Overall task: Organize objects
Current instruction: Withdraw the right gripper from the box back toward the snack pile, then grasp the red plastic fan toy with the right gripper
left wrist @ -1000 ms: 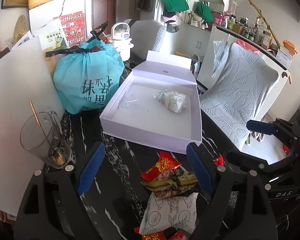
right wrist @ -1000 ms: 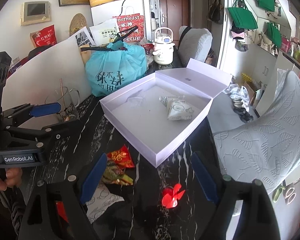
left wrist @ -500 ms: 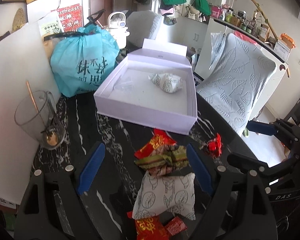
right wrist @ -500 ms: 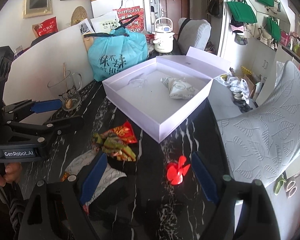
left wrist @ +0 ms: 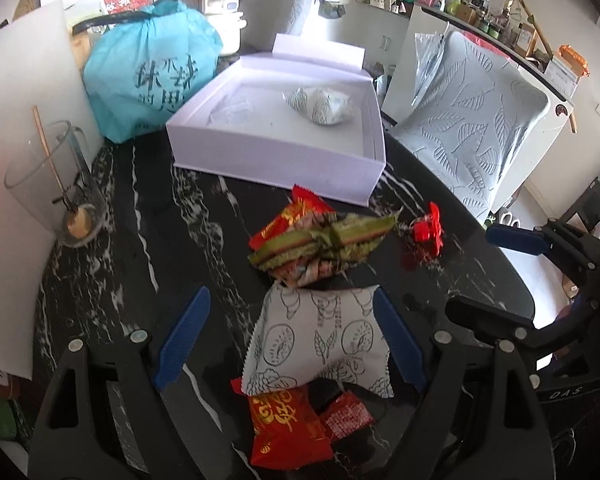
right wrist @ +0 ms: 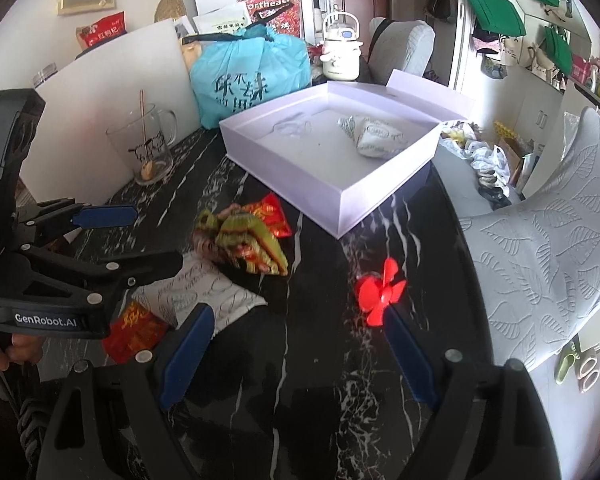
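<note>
A white open box (left wrist: 284, 160) (right wrist: 380, 196) stands on the black marble table and holds one white patterned packet (left wrist: 320, 106) (right wrist: 374, 138). In front of it lie loose snacks: a green-and-red wrapper pile (left wrist: 324, 242) (right wrist: 248, 242), a white patterned packet (left wrist: 320, 344) (right wrist: 204, 292), red packets (left wrist: 284, 428) (right wrist: 138, 330) and a small red candy (left wrist: 428, 232) (right wrist: 380, 292). My left gripper (left wrist: 290, 344) is open, its fingers either side of the white packet. My right gripper (right wrist: 298, 354) is open, its right finger next to the red candy.
A glass mug with a stick (left wrist: 56, 188) (right wrist: 146, 146) stands left by a white board (left wrist: 20, 92). A teal bag (left wrist: 148, 72) (right wrist: 248, 76) sits behind the box. A grey leaf-patterned chair (left wrist: 472, 128) (right wrist: 548, 248) stands right of the table edge.
Both grippers have drawn back toward me and lowered; the box looks farther and more snacks show. The white packet now lies between my left fingers, the red candy by my right finger.
</note>
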Tool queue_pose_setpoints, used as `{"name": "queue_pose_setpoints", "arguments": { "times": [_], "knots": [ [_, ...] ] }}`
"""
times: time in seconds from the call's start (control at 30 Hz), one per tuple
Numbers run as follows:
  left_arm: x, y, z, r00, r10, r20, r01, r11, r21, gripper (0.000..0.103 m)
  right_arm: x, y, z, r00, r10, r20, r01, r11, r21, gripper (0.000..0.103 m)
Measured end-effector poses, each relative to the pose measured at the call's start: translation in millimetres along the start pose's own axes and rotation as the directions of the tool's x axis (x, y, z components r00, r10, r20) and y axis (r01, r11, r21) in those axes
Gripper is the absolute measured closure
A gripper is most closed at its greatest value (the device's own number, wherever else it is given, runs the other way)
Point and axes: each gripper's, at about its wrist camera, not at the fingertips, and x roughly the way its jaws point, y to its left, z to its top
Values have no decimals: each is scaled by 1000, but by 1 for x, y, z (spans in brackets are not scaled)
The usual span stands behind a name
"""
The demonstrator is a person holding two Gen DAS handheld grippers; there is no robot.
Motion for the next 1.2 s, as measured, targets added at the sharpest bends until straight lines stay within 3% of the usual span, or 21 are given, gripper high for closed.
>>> {"name": "queue_pose_setpoints", "arguments": {
  "times": [0.3,0.6,1.2],
  "knots": [
    [16,-12,-8,999,-5,-49,7,998,55,20,15,-5,-16,1000,-10,-23,10,1000,-9,16],
    [42,-24,-11,988,-27,-155,38,997,69,20,27,-25,-19,999,-26,-18,27,998,48,16],
    [65,-13,-9,982,35,-187,-25,998,56,17,63,-48,-7,993,-118,19,115,987,115,16]
  ]
}}
